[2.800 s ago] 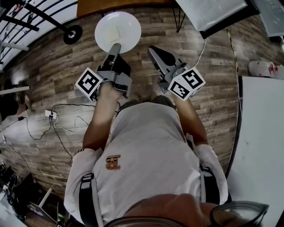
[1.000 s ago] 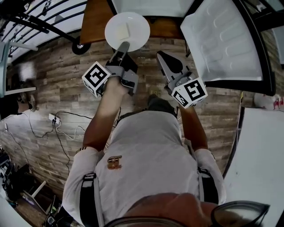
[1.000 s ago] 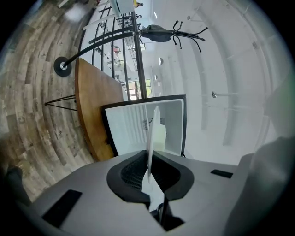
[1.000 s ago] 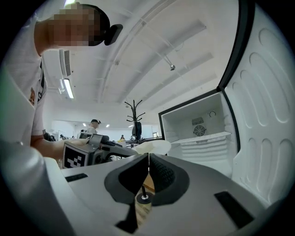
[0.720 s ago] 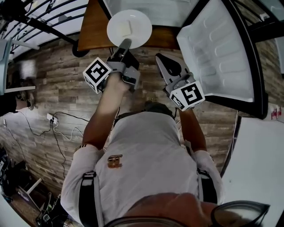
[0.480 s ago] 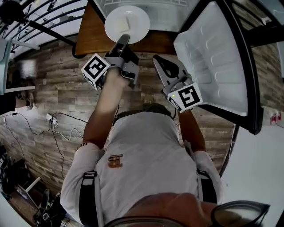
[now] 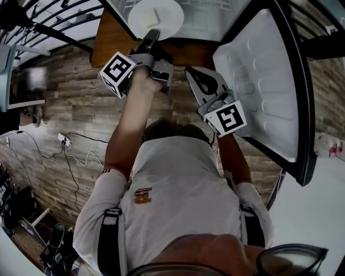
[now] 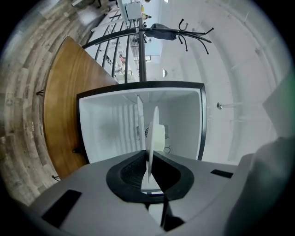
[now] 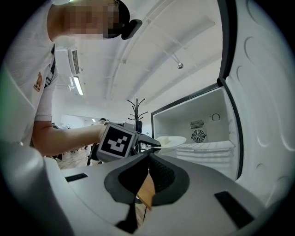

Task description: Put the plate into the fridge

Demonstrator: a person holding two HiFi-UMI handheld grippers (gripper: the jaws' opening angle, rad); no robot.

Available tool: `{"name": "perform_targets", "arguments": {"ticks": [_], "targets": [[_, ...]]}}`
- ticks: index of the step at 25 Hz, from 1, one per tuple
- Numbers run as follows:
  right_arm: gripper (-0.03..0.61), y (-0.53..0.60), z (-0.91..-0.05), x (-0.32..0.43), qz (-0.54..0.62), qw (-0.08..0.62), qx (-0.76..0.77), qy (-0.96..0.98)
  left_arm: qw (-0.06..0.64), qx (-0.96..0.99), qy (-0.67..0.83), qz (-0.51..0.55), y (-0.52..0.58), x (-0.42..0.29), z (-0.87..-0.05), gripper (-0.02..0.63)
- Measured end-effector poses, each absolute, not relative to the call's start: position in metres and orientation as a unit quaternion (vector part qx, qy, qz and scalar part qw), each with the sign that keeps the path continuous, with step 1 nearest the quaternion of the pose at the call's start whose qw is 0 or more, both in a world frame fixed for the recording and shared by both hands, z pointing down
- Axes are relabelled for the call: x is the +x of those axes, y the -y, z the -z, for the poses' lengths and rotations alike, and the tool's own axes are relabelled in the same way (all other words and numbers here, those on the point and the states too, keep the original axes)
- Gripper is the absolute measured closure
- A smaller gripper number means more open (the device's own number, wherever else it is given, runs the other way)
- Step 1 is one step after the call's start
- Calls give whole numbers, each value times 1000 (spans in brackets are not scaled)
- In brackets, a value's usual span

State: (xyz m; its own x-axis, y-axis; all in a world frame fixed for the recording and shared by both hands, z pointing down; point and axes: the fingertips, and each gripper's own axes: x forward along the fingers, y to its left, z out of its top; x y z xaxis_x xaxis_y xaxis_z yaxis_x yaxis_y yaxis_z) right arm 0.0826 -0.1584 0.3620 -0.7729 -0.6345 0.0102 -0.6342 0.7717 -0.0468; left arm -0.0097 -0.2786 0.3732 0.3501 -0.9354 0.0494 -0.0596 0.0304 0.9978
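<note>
White plate point(image 7: 155, 16) hung clenched in the left gripper's point(image 7: 151, 36) jaws at the fridge point(image 9: 184, 115) mouth — next, probably, easing it onto the shelf point(image 9: 209, 146).

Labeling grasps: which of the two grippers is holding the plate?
The left gripper: its jaws pinch the white plate by the rim, seen edge-on in its own view. The right gripper has its jaws together on nothing.

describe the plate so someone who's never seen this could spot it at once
Find the open white fridge at the top of the head view, its door swung out to the right. At its mouth the left gripper pinches the near rim of a round white plate. It is the only dish in sight, carrying a small pale block.
</note>
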Motion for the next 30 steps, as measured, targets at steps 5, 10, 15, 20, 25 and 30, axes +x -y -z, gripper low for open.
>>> {"name": "perform_targets", "arguments": {"ticks": [5, 10, 15, 20, 25, 30], "targets": [[545, 143, -368, 79, 18, 2, -341, -940, 579, 582, 426, 381, 276, -10, -376, 581], [546, 150, -368, 80, 8, 7, -360, -933, 586, 576, 428, 376, 289, -10, -386, 581], [545, 188, -350, 75, 5, -2, -373, -928, 595, 572, 425, 371, 338, -12, -372, 581], [546, 202, -346, 66, -2, 2, -386, -922, 602, 571, 423, 364, 356, -17, -375, 581], [545, 218, -346, 56, 0, -4, -397, -918, 610, 572, 421, 352, 374, -23, -379, 581], [545, 231, -346, 46, 1, -1, -408, -913, 614, 576, 417, 342, 391, -27, -380, 581]]}}
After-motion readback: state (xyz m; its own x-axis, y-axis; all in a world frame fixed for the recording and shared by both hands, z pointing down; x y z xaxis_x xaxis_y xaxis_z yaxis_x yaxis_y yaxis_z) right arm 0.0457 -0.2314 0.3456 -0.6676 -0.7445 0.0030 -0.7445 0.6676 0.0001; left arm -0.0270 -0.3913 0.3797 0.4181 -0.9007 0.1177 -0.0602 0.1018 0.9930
